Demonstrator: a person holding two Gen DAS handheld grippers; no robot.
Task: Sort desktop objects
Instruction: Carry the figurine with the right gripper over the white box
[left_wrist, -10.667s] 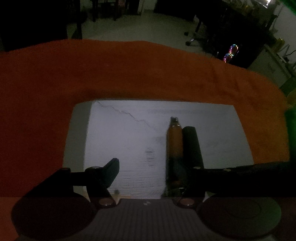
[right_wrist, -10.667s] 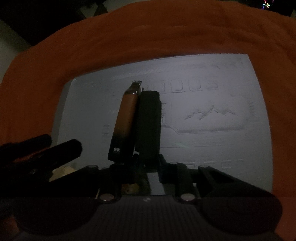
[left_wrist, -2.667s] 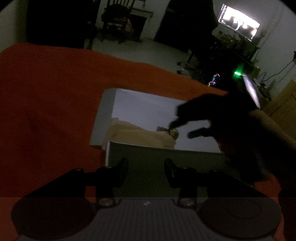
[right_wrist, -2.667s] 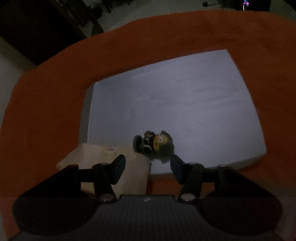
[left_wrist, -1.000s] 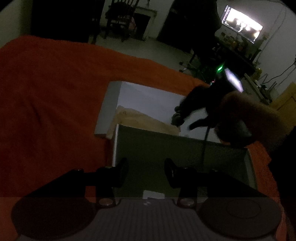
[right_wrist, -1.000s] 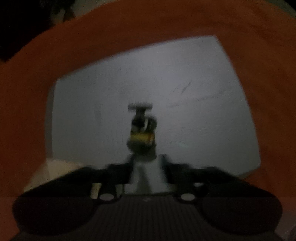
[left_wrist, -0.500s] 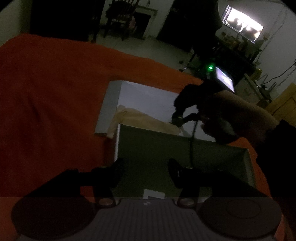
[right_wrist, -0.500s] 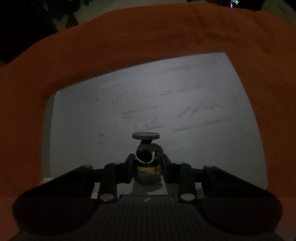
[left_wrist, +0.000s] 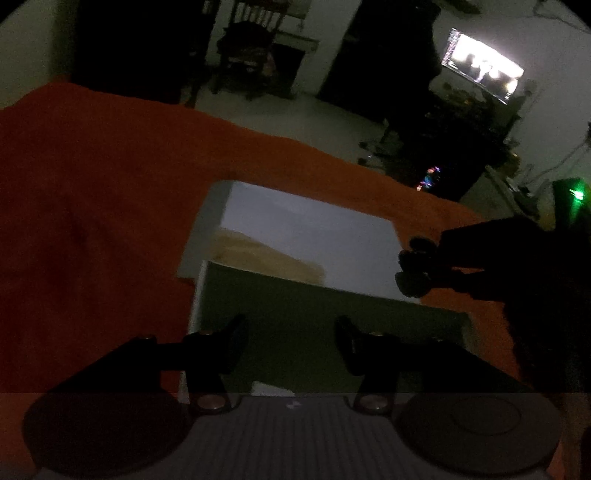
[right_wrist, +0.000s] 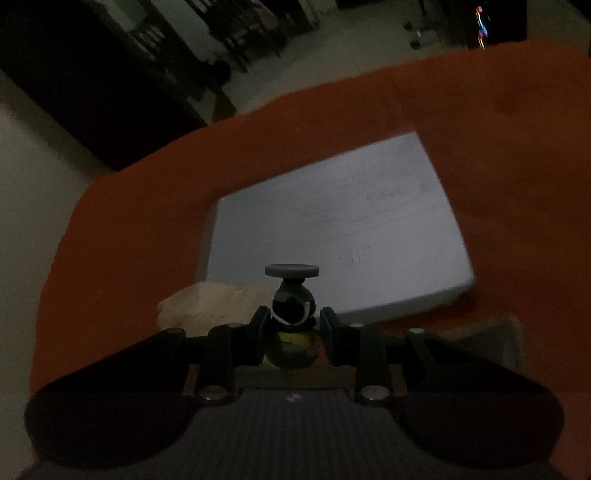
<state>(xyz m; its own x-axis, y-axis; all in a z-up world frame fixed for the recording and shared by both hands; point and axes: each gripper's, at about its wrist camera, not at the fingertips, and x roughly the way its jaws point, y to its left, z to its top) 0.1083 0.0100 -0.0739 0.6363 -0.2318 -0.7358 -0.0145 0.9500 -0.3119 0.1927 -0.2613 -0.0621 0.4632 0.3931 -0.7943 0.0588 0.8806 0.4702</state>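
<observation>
A dim room lies behind the left wrist view: a lit screen (left_wrist: 482, 70) glows at upper right and a dark chair (left_wrist: 245, 48) stands near the far wall. An orange cloth (left_wrist: 92, 192) covers the tabletop, and on it lies a pale flat box (left_wrist: 314, 236) with a tan crumpled bag (left_wrist: 258, 254) at its near edge. Closer in sits an open grey-green box (left_wrist: 295, 325). The left tongs (left_wrist: 290, 339) hang wide apart over that box, holding nothing. At right the right tongs (left_wrist: 424, 266) show only as a black silhouette gripping a dark lump above the pale box's corner; its details are lost in shadow.

In the right wrist view the cloth (right_wrist: 147, 221) and pale box (right_wrist: 332, 229) are blurred; faint embossed lettering on the box cannot be read. The right tongs (right_wrist: 291, 332) are closed on a small figurine (right_wrist: 291, 325), black, white and yellow, with a round flat disc on top, held in the air in front of the bag (right_wrist: 207, 306). The open box's corner (right_wrist: 491, 336) is partly cut off behind the tongs.
</observation>
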